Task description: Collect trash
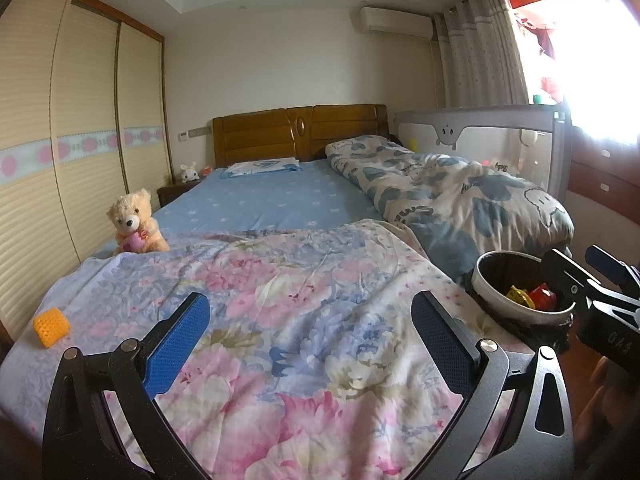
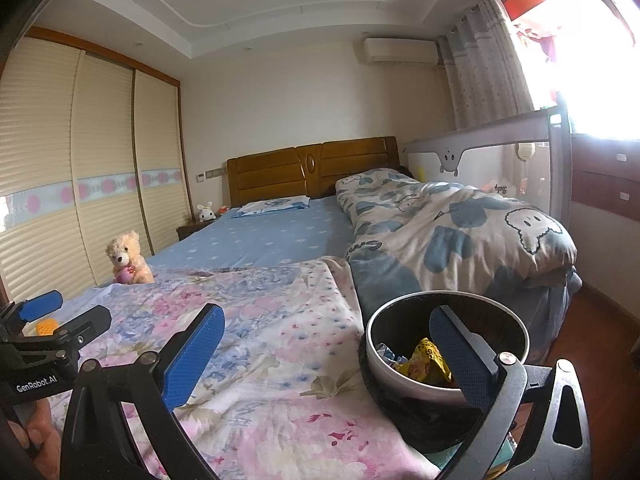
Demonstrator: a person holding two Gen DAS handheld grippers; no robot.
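Note:
A yellow mesh roll (image 1: pixel 51 327) lies on the floral quilt (image 1: pixel 304 280) near the bed's left edge; in the right wrist view the yellow mesh roll (image 2: pixel 46 326) is partly hidden behind my left gripper (image 2: pixel 64 314). My left gripper (image 1: pixel 312 340) hovers open over the quilt, to the right of the roll and holding nothing. A white trash bin (image 2: pixel 374 364) with a black liner stands at the quilt's right edge, holding a yellow wrapper (image 2: pixel 428 360) and other scraps. My right gripper (image 2: pixel 326 356) is open and empty, its right finger over the bin's mouth.
A teddy bear (image 1: pixel 136 224) sits at the bed's left side beyond the quilt. A rolled blue-and-white duvet (image 1: pixel 460 196) lies along the right, against a bed rail (image 1: pixel 480 132). Wardrobe doors (image 1: pixel 60 140) line the left wall. Wooden floor (image 2: pixel 592 336) shows at right.

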